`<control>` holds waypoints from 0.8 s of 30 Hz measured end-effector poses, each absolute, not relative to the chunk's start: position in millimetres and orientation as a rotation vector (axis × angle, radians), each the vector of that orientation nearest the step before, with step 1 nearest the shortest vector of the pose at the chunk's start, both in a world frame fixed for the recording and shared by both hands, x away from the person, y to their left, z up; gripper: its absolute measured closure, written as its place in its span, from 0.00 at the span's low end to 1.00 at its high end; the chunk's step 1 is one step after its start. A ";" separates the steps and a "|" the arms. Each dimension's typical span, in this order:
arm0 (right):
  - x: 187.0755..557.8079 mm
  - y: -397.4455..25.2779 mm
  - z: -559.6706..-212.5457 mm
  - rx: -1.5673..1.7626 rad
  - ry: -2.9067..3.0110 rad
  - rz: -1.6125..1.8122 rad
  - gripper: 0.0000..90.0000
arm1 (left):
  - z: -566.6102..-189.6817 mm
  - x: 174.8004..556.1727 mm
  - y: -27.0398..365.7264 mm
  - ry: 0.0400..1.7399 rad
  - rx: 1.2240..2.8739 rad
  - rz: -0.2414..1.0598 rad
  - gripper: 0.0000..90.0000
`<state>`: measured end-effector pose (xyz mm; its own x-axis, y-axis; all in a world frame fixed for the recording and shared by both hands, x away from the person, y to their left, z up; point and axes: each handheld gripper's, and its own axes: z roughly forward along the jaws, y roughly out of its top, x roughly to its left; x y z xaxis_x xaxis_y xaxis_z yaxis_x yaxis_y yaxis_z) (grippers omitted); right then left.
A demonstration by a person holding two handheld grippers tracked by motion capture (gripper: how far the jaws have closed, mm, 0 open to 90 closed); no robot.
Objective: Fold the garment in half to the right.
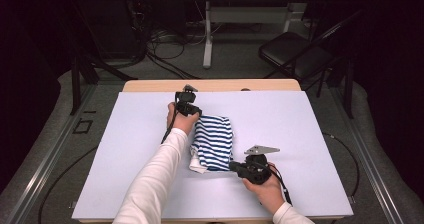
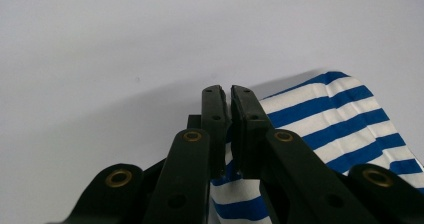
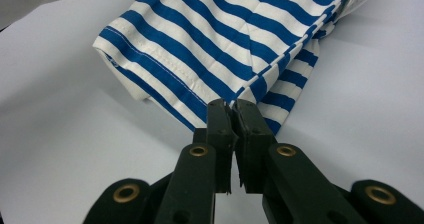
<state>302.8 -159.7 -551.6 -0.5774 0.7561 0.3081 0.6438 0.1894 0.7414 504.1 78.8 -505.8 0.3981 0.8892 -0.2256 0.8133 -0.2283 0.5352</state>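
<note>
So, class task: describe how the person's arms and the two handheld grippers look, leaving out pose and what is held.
Both arms wear long white sleeves. The left gripper and the right gripper are black, each with two flat jaws on arms fixed with brass-coloured rivets. The right gripper carries a grey three-cornered plate on top. A thin black cable trails from it.

You have a folded cotton garment with blue and white stripes (image 1: 214, 141) lying on the pale lavender table sheet (image 1: 300, 129). Both black plastic grippers, left (image 2: 225, 91) and right (image 3: 234, 106), carry brass-coloured rivets, and your sleeves (image 1: 155, 179) beside the garment are white.
</note>
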 end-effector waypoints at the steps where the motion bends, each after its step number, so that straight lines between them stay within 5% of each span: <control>1: 302.8 -159.6 -551.7 1.377 2.323 1.346 0.96 | -505.5 503.9 78.4 1.444 2.078 0.166 0.95; 14: 302.9 -160.4 -552.5 1.378 2.329 1.330 0.94 | -504.2 500.3 77.5 1.430 2.087 0.194 0.95; 24: 301.3 -162.6 -549.5 1.349 2.298 1.311 0.82 | -500.1 491.8 78.8 1.417 2.094 0.244 0.78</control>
